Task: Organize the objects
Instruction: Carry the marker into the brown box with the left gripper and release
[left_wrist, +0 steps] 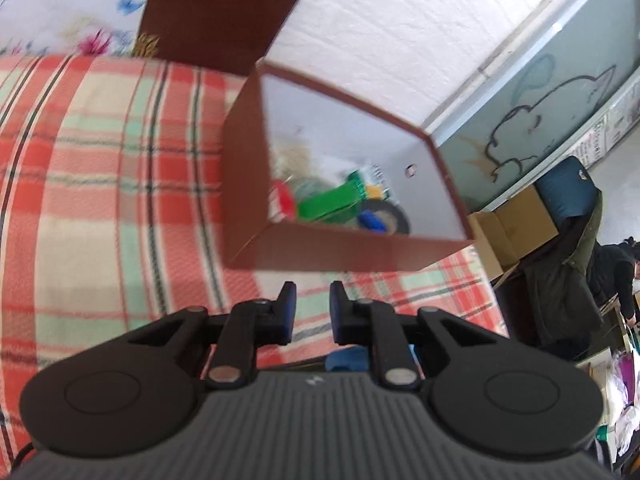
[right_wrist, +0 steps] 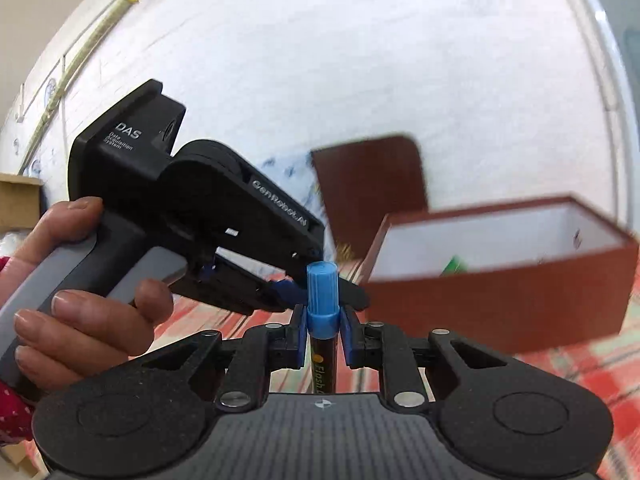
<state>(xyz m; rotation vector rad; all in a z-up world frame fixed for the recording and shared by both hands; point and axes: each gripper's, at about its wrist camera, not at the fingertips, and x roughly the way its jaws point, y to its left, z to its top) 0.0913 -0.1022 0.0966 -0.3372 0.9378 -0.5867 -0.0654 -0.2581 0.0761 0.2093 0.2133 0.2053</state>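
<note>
While right hand-held gripper (right_wrist: 323,330) clamps blue-capped marker (right_wrist: 322,300), left hand-held gripper (left_wrist: 313,304) closed, empty, before open brown box (left_wrist: 352,256) on plaid cloth (left_wrist: 104,184).

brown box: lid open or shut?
Open. The brown box has its lid flipped up, with white interior and items visible inside.

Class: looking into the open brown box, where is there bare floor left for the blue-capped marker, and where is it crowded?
Bare white floor remains along the brown box's far side and right wall. The near-left corner is crowded: green piece, red piece, black tape roll.
</note>
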